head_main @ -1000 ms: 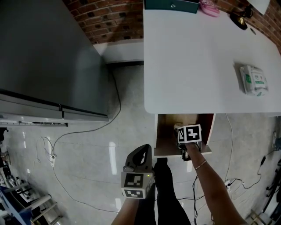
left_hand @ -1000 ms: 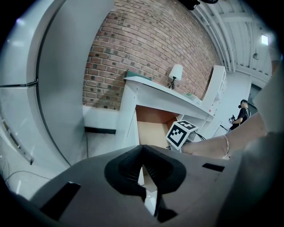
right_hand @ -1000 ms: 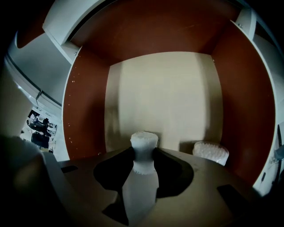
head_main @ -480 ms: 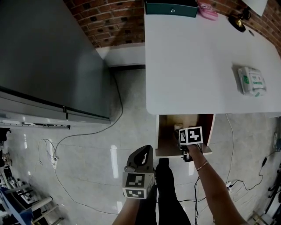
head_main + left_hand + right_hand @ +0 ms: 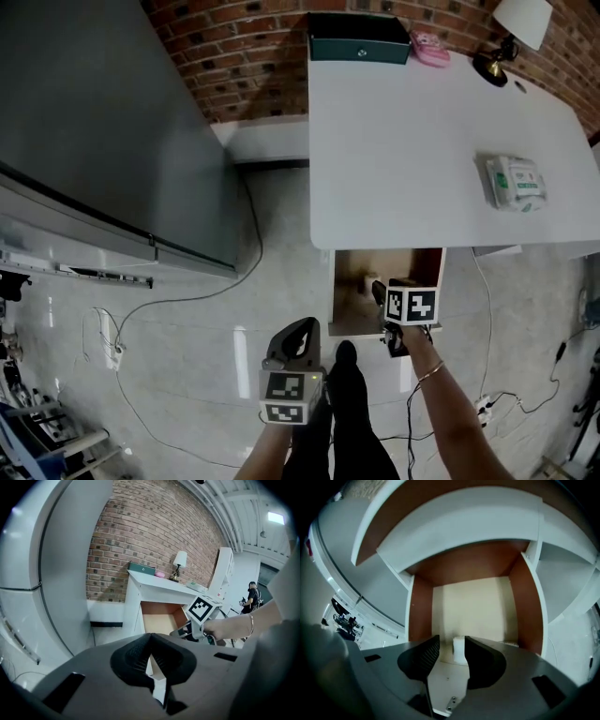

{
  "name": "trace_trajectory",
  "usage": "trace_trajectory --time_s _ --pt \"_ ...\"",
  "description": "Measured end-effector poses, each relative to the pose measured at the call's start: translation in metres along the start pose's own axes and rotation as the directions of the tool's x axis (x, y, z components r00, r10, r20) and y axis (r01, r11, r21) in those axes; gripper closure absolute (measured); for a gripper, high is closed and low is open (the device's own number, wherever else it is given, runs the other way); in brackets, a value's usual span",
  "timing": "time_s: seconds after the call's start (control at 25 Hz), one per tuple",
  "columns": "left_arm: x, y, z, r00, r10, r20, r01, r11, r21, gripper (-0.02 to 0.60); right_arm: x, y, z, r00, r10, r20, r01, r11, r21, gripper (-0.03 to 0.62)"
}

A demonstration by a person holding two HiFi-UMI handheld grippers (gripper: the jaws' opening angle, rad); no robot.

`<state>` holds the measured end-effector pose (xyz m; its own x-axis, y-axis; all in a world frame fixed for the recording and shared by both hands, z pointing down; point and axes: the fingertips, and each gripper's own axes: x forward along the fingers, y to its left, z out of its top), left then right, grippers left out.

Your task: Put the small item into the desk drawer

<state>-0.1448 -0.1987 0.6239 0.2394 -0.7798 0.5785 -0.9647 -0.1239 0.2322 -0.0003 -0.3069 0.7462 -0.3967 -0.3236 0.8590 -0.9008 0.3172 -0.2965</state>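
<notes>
The desk drawer (image 5: pixel 361 281) stands pulled out under the white desk (image 5: pixel 403 141), its pale floor (image 5: pixel 473 606) bare between brown walls. A small white item (image 5: pixel 459 649) stands on that floor near the front. My right gripper (image 5: pixel 384 298) hovers over the drawer's front part; its jaws (image 5: pixel 452 651) are open, either side of the item without pressing it. The gripper hides the item in the head view. My left gripper (image 5: pixel 300 333) hangs low over the floor, short of the drawer, shut with nothing in it (image 5: pixel 150 641). The left gripper view also shows the right gripper (image 5: pixel 199 616) at the drawer (image 5: pixel 159 616).
On the desk lie a white packet (image 5: pixel 514 181), a dark green box (image 5: pixel 358 37), a pink item (image 5: pixel 430 47) and a lamp (image 5: pixel 511 37). A large grey cabinet (image 5: pixel 94 122) fills the left. Cables (image 5: pixel 187 300) trail over the glossy floor. A person (image 5: pixel 252 595) stands far off.
My right gripper has drawn back a little toward the drawer's front. The head view has tilted up, showing more of the desk's far edge. The left gripper has stayed put.
</notes>
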Motion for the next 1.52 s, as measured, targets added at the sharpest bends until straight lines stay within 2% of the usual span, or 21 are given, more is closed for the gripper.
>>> trace_trajectory --time_s 0.16,0.4,0.68,1.24,1.4,1.52 --pt "-0.016 -0.002 0.02 1.0 -0.002 0.021 0.002 0.999 0.039 0.561 -0.054 0.025 0.01 0.994 0.044 0.103 -0.043 0.999 -0.016 0.435" --pt "-0.047 -0.01 0.053 0.998 -0.01 0.065 0.005 0.997 0.079 0.561 -0.138 0.055 0.014 0.967 0.081 0.24 -0.075 0.997 -0.032 0.462" --pt "-0.084 -0.031 0.083 0.994 -0.062 0.09 0.052 0.993 0.109 0.561 -0.223 0.083 0.013 0.932 0.078 0.353 -0.066 0.997 -0.045 0.488" --pt "-0.154 -0.078 0.099 0.982 -0.118 0.144 0.091 0.979 0.184 0.561 -0.348 0.124 -0.032 0.859 0.1 0.502 -0.087 0.995 -0.049 0.543" --pt "-0.175 -0.086 0.101 0.979 -0.133 0.154 0.102 0.975 0.196 0.561 -0.371 0.129 -0.049 0.848 0.073 0.525 -0.068 0.997 -0.028 0.583" --pt "-0.19 -0.09 0.106 0.976 -0.144 0.165 0.109 0.973 0.202 0.561 -0.389 0.134 -0.055 0.835 0.066 0.546 -0.07 0.997 -0.014 0.586"
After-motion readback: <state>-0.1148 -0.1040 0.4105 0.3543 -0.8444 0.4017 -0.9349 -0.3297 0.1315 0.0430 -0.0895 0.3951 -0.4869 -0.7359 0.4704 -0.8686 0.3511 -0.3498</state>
